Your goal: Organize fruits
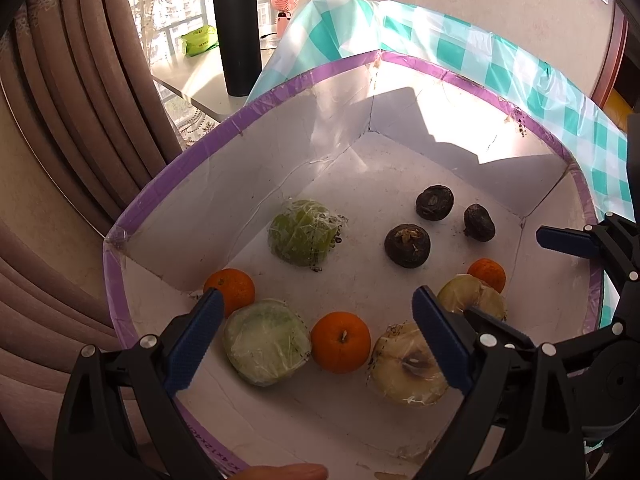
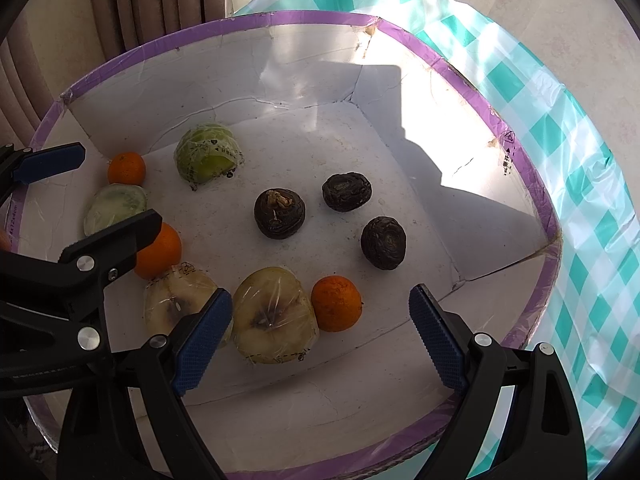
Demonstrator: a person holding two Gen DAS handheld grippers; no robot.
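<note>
- The left tongs (image 1: pixel 316 336) hang wide open over the white box (image 1: pixel 224 184), holding nothing; an orange (image 1: pixel 340 342) lies between the tips.
- The right tongs (image 2: pixel 320 332) are wide open too, above a wrapped yellow apple (image 2: pixel 274 316).

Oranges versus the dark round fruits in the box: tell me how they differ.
The oranges are bright orange and smooth; the dark fruits are blackish-brown and wrinkled. The oranges lie scattered among the wrapped fruit, while the dark ones cluster together. Both kinds are unwrapped, three each.
</note>
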